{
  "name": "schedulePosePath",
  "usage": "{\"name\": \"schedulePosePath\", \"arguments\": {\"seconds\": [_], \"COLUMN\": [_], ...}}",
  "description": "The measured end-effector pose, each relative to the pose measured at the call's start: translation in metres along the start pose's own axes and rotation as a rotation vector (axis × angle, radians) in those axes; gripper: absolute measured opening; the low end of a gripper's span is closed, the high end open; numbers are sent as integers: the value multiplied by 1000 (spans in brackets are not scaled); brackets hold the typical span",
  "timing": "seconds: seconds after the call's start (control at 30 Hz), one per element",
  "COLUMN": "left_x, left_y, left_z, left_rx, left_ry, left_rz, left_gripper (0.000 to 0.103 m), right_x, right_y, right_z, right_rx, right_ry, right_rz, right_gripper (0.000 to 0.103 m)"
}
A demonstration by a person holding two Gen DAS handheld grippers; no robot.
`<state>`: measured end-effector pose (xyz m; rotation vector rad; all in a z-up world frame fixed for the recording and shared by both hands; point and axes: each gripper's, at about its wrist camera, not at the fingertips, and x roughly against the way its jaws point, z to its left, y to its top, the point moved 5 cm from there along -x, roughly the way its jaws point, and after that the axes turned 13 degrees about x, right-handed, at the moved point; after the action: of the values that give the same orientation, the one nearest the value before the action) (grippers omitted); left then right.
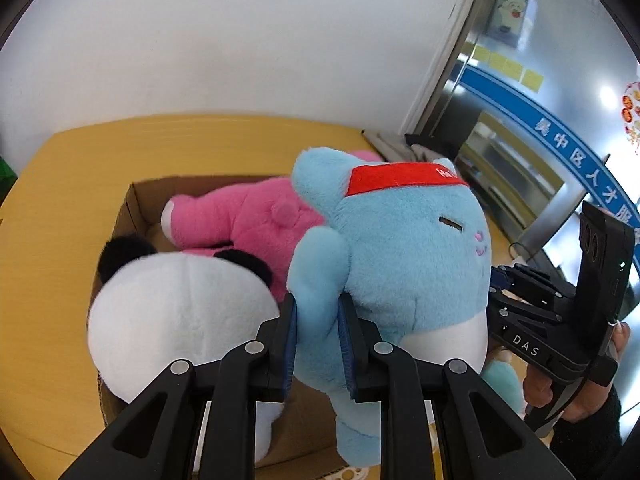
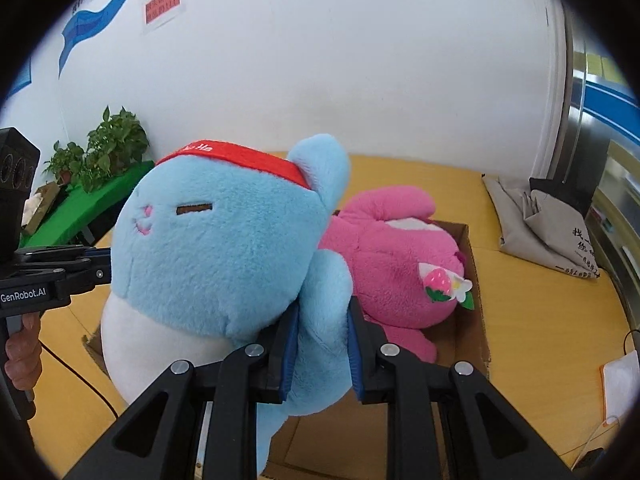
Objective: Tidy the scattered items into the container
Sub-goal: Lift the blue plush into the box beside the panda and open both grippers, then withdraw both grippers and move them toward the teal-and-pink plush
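Observation:
A blue plush toy (image 1: 408, 248) with a red headband hangs in the air over an open cardboard box (image 1: 132, 208). My left gripper (image 1: 318, 320) is shut on one of its arms. My right gripper (image 2: 320, 332) is shut on the other arm of the blue plush toy (image 2: 216, 248). Inside the cardboard box (image 2: 474, 320) lie a pink plush toy (image 1: 248, 220) and a panda plush (image 1: 176, 312). In the right wrist view the pink plush toy (image 2: 400, 264) shows a strawberry decoration. Each view shows the other gripper held by a hand at the side.
The box stands on a yellow table (image 1: 60, 208). A grey folded bag (image 2: 536, 224) lies at the table's far right, near a white pad (image 2: 620, 384) and cables. Potted plants (image 2: 104, 152) stand on a green surface to the left. A white wall (image 1: 240, 40) rises behind.

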<state>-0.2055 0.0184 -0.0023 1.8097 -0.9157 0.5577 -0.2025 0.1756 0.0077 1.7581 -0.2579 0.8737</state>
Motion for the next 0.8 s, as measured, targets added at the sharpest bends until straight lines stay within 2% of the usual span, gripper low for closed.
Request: {"name": "schedulePosePath", "arguments": {"seconds": [0.1,0.27,0.4,0.5,0.57,0.6,0.67,0.7,0.73,0.8], "left_x": [-38,-51,-62,-63,-56,-50,-33,-21,-6,24], "left_y": [-18,-31,-36,-39,-38,-38,-38,-39,-39,-39], "left_z": [22,17,12,7,5,3,1,-1,-2,-4], "left_rx": [32,-29,-75,-132,-147,-149,-146,-137,-124,-114], "left_ry": [55,93,163,230,234,232,205,190,190,211], "left_rz": [75,75,76,50,39,34,16,-7,-52,-162], "left_gripper": [19,19,21,25,30,34,45,62,84,99], "right_x": [-42,-85,-89,-83,-74,-68,-50,-38,-28,-9], "right_y": [-23,-57,-65,-67,-68,-69,-70,-70,-68,-65], "right_z": [3,4,8,2,-1,-4,-9,-10,-10,-6], "right_rx": [-27,-92,-83,-100,-104,-109,-125,-131,-132,-113], "right_ry": [33,59,37,-4,-18,-25,-60,-79,-99,-130], "right_rz": [87,215,243,253,243,233,201,177,153,112], "right_gripper": [21,21,23,31,41,45,74,80,81,81]}}
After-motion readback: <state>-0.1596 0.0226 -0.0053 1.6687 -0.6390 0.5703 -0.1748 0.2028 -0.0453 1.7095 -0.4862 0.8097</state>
